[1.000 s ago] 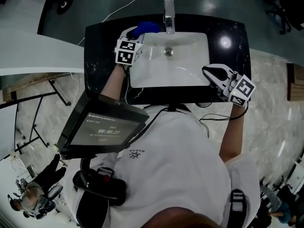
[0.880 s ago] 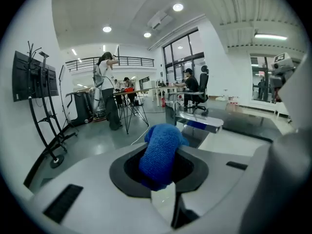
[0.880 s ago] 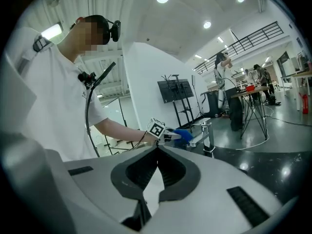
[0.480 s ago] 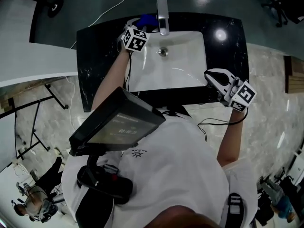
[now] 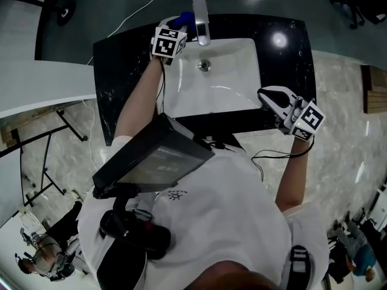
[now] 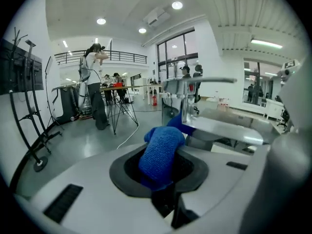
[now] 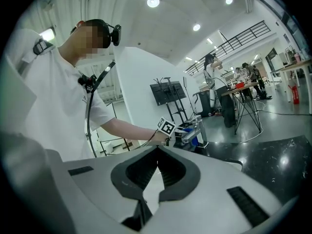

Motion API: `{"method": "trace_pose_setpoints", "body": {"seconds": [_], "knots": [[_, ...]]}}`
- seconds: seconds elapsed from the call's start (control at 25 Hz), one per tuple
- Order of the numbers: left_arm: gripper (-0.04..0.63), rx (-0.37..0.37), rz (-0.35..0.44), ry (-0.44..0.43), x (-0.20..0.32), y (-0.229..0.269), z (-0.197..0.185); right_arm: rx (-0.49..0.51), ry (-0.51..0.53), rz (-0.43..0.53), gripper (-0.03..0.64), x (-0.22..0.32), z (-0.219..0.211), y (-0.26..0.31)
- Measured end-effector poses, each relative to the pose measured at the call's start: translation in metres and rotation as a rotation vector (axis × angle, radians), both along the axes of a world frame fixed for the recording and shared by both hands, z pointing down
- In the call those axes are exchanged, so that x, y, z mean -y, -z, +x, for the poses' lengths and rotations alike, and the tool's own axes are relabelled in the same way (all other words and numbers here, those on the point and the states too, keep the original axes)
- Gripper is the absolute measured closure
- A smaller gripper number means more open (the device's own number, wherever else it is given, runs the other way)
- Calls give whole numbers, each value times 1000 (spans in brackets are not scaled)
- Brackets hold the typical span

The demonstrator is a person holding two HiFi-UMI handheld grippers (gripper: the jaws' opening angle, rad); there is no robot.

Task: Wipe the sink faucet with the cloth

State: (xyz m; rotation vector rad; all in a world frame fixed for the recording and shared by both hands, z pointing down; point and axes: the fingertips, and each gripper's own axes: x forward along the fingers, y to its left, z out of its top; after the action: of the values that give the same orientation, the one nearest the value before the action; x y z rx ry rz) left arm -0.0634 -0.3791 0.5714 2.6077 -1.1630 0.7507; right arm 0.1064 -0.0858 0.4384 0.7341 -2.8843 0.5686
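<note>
L gripper (image 6: 161, 175) clamped narrow on blue cloth (image 6: 160, 151), free end at faucet (image 5: 201, 18), prob. touching, at back of sink (image 5: 243, 46). R gripper (image 7: 154, 171) shut, empty, by sink's front-right corner. Risks: snagging cloth on spout & yanking it from pinch; scraping chrome w/ bare jaw.

Bright ceiling spotlights (image 6: 177, 5), glare spot (image 5: 279, 40) on the black counter (image 5: 121, 59), dark fisheye corners in gripper views
</note>
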Motion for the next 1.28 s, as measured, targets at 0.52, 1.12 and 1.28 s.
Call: {"method": "trace_pose_setpoints", "body": {"seconds": [0.52,1.12,1.28], "knots": [[529,-197,219,26,14,122,-16,53,16,43,612,8,-11,11],[528,22,-38,91,-4,-27,-26,50,-24,17,612,-3,-6,1],[528,1,-22,50,1,-15,-2,54,-31,8,612,-7,-3,-1]]}}
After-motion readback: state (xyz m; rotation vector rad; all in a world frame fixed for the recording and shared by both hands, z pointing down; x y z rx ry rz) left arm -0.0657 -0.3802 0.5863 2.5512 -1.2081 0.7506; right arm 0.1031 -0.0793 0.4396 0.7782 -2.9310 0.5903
